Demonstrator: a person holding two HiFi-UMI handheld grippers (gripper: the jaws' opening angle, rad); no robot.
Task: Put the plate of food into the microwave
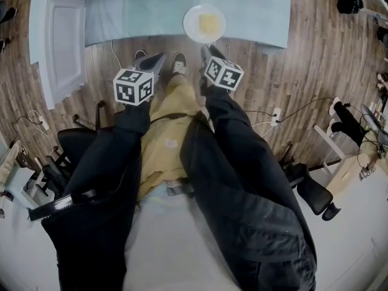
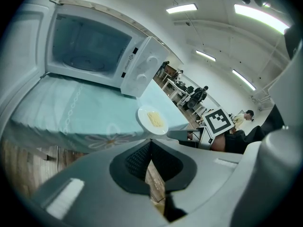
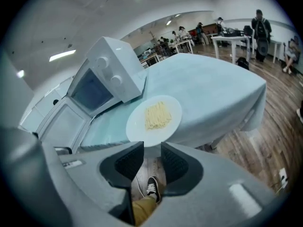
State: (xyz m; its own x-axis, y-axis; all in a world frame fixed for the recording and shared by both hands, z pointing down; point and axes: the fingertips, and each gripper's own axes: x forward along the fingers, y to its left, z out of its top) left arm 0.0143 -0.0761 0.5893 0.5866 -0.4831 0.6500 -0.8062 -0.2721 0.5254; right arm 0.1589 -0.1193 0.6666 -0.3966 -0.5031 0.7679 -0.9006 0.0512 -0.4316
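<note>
Plate of food (image 1: 205, 23) is not yet lifted; I judge the approach to be the step in hand. The surface (image 1: 254, 11) carries the microwave (image 2: 94, 46), which stands open and empty. The plate lies off the microwave's control-panel side, apart from it. The right gripper (image 3: 152, 150) points at the plate's rim from farther out, jaws parted and empty. The left gripper (image 2: 150, 142) has its jaws closed on nothing. Next, the parted jaws need to straddle that rim and pinch.

An open-plan lab, shown by desk rows (image 3: 229, 38), strip lights (image 2: 181, 8), floor cables (image 1: 301, 109).
</note>
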